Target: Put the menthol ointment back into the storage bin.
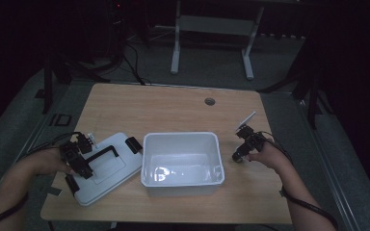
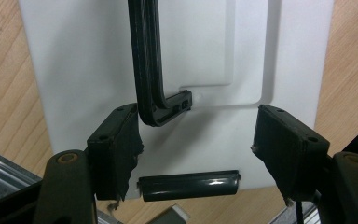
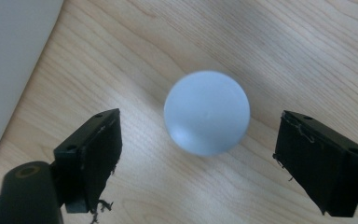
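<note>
White tub (image 1: pixel 182 159) stands mid-worktop; right of it, the right gripper (image 3: pixel 196 158) spreads open jaws around a pale ball (image 3: pixel 207 112), untouched; left of it, the left gripper (image 2: pixel 196 154) hangs open-jawed over the lid (image 2: pixel 205 51).

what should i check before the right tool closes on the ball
1. Pale round ball between the right tool pads: ok, centred.
2. Right tool open: ok, pads clear of the ball.
3. Ball resting on the light wooden table: ok.
4. White rectangular plastic bin upright and open: ok.
5. White flat plastic lid off the bin: ok.
6. Left tool gripping the lid's black handle: not ok, open.
</note>
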Tool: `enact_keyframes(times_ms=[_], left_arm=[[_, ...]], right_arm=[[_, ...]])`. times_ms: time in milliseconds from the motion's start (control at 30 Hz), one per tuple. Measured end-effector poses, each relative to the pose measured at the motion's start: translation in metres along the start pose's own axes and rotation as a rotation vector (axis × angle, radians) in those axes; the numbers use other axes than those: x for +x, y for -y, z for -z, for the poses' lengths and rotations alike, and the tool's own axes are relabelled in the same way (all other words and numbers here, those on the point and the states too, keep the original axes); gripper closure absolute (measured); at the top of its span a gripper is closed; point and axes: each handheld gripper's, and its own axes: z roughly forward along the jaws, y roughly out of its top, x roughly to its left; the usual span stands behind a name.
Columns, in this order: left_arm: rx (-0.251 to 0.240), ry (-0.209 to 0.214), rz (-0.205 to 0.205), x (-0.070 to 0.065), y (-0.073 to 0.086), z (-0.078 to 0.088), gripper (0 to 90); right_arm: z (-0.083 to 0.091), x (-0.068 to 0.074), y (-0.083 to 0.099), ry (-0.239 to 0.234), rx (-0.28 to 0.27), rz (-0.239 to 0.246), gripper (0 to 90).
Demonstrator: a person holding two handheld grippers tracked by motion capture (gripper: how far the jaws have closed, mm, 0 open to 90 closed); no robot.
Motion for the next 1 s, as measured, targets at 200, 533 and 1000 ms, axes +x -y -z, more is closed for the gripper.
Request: enact_keyframes(times_ms=[200,533,1000], left_arm=[[-0.003,-0.005,-0.006,-0.001,0.001,0.000,31.3],[0.006,-0.006,-0.011,-0.002,0.000,-0.003,31.4],[0.010,-0.003,-0.012,-0.003,0.002,-0.006,31.4]], right_arm=[[-0.010,0.000,-0.008,0.018,0.038,0.000,15.5],[-0.021,0.001,-0.012,0.022,0.087,0.011,29.3],[-0.025,0.002,-0.015,0.048,0.103,0.026,49.3]])
